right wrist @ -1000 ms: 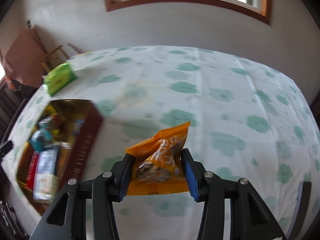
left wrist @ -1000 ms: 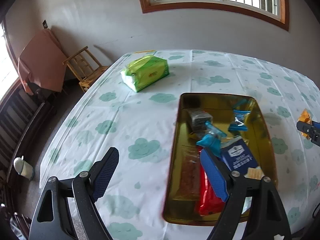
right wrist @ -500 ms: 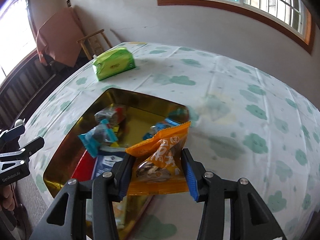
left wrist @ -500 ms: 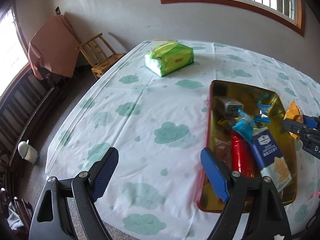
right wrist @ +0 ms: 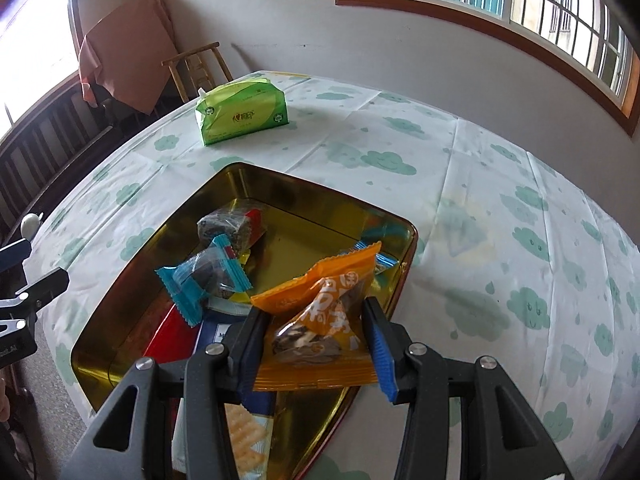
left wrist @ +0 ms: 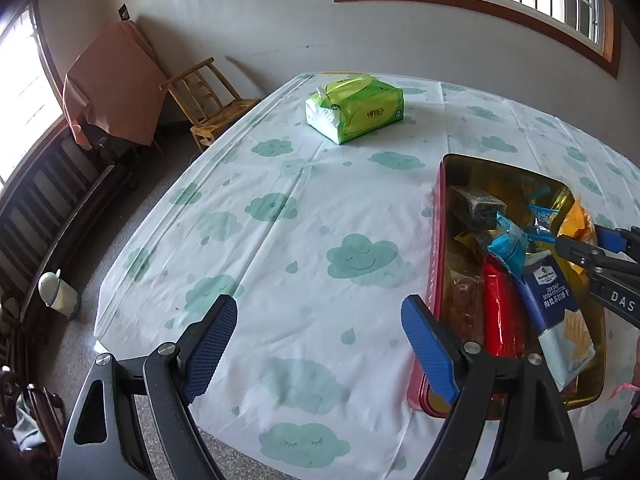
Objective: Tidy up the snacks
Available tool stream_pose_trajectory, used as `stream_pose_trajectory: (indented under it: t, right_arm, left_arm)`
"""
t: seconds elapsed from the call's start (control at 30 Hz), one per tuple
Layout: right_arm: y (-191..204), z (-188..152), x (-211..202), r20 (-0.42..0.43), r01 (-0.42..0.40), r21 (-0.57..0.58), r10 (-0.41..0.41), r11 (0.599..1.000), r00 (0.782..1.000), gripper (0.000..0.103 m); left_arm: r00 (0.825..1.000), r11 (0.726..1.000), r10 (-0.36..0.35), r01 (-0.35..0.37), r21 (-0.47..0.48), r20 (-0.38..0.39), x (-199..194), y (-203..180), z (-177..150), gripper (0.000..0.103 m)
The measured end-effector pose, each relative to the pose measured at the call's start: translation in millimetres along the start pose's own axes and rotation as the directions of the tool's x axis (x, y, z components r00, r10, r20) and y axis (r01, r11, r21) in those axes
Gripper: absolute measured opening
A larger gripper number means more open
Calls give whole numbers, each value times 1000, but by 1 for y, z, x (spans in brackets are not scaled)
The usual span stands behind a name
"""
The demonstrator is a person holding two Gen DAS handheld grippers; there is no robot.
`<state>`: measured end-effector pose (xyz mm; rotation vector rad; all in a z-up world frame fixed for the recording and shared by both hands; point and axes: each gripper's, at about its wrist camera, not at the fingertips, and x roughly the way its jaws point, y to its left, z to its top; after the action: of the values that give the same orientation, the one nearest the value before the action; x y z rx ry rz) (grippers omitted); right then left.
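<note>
Your right tongs grip an orange snack packet above the near right corner of the gold tin; your left tongs hang open and empty over the surface. You seem mid-delivery: next, lower and release onto the tin's bare far floor. The packet is crinkly, with a clear window showing dark pieces.

In my right wrist view the tray has bare gold floor at frame centre; wrapped snacks crowd its lower-left part. In my left wrist view, cloud-print table lies bare between my jaws, the tissue pack standing well beyond at upper centre.
</note>
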<state>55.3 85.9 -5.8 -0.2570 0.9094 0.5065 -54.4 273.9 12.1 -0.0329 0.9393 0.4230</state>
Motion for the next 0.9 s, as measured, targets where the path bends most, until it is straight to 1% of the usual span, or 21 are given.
stream_pose_trajectory:
  t: [0.37,0.53,0.6,0.63,0.67,0.7,0.83,0.9]
  right_arm:
    - [8,4,10,-12,11,8,-11,1000,1000,52]
    - [6,4,14,-20,-1,44,2,999,1000,62]
    - [5,3,11,0,0,53,0,999,1000,71]
    - [5,4,9,11,5,51,-5,999,1000,73]
    - [6,4,7,17,9,51,-10,999,1000,76]
    - [6,5,6,16,11,54,-12,998,1000,82]
    - [5,3,-4,5,5,58,-5,998,1000,83]
    - [5,-1,-13,-2,-14,59,14,998,1000,83]
  left_arm:
    - [1000,1000,2,-2,2,-1,-1,0,0,82]
    - [1000,1000,0,0,8,2,-4,-2,-2,82]
    - [1000,1000,-1,1,12,4,-6,-3,-3,82]
    - [1000,1000,1,-1,16,3,-7,-4,-3,82]
    - [1000,1000,0,0,18,4,-8,-5,-3,82]
    - [1000,1000,-2,2,20,5,-9,-6,-3,82]
    - [1000,1000,-9,9,27,12,-15,-13,-1,82]
    - [1000,999,-13,12,33,15,-18,-17,-1,82]
